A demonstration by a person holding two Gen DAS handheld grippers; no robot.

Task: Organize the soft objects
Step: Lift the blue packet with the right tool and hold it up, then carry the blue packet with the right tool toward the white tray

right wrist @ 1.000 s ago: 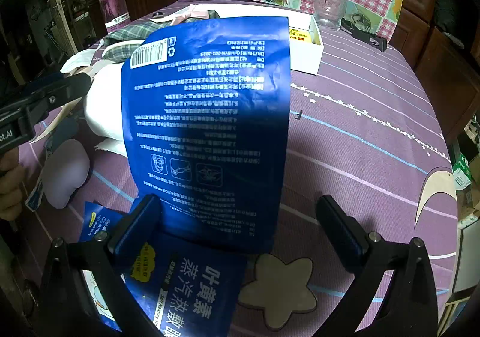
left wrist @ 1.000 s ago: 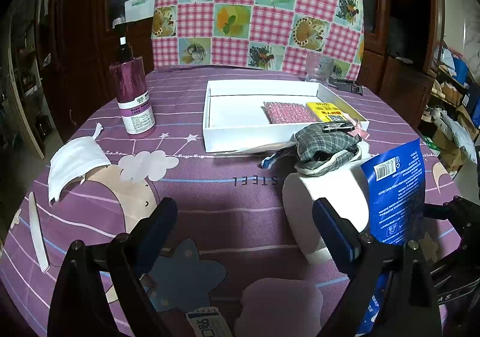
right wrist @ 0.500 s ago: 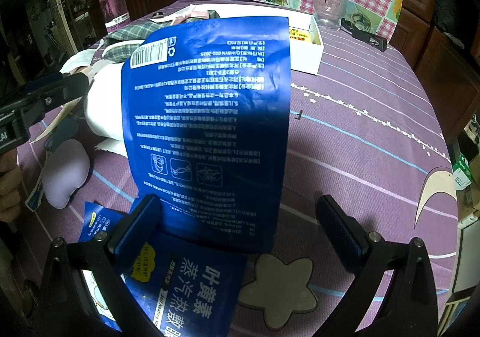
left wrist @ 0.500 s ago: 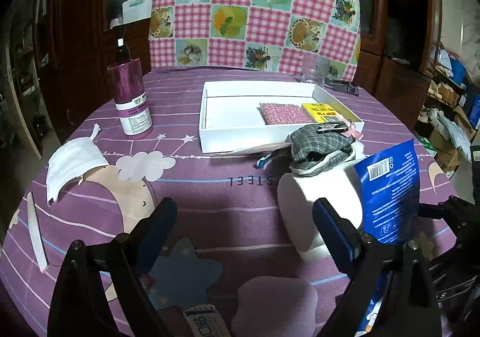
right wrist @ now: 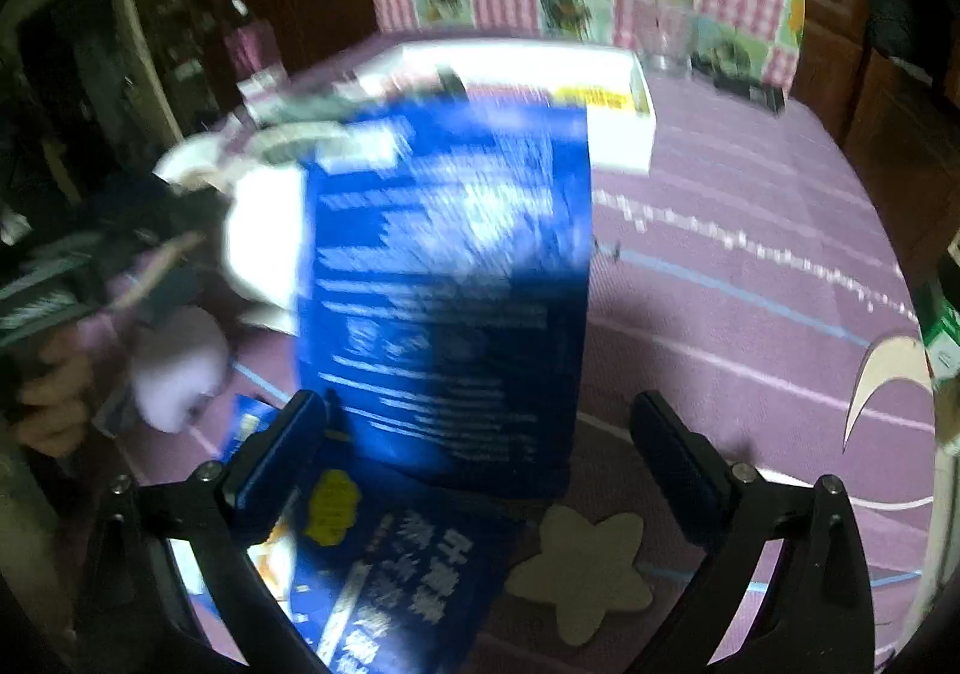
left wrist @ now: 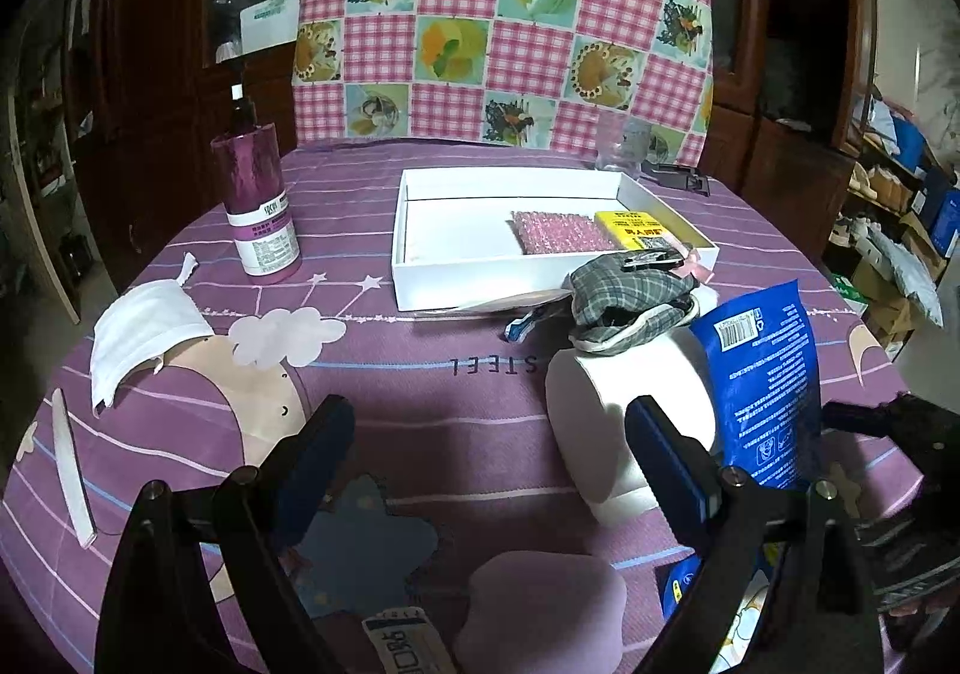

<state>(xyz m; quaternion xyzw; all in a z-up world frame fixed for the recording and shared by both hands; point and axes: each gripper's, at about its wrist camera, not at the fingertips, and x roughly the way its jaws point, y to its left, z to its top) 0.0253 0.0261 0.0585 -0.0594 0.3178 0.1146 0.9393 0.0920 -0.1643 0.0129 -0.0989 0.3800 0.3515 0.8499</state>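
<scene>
A blue foil packet (left wrist: 762, 374) stands upright against a white tissue roll (left wrist: 624, 404). A grey plaid cloth (left wrist: 630, 296) lies on top of the roll, and a white face mask (left wrist: 144, 332) lies at the left. The white box (left wrist: 480, 284) holds a pink pad (left wrist: 558, 230) and a yellow pack (left wrist: 636, 230). My left gripper (left wrist: 492, 452) is open over the purple cloth, left of the roll. In the blurred right wrist view my right gripper (right wrist: 480, 452) is open, with the blue packet (right wrist: 450, 284) rising between its fingers and a second blue packet (right wrist: 384, 572) flat beneath.
A purple bottle (left wrist: 258, 206) stands left of the box. A glass (left wrist: 624, 146) and a black clip (left wrist: 678, 176) sit behind it. A white stick (left wrist: 72, 470) lies near the left table edge. Dark cabinets surround the round table. A hand (right wrist: 48, 404) holds the left gripper.
The right wrist view has gone blurred and the scene has slid down in it, so the right gripper is moving. The left gripper has drawn back slightly.
</scene>
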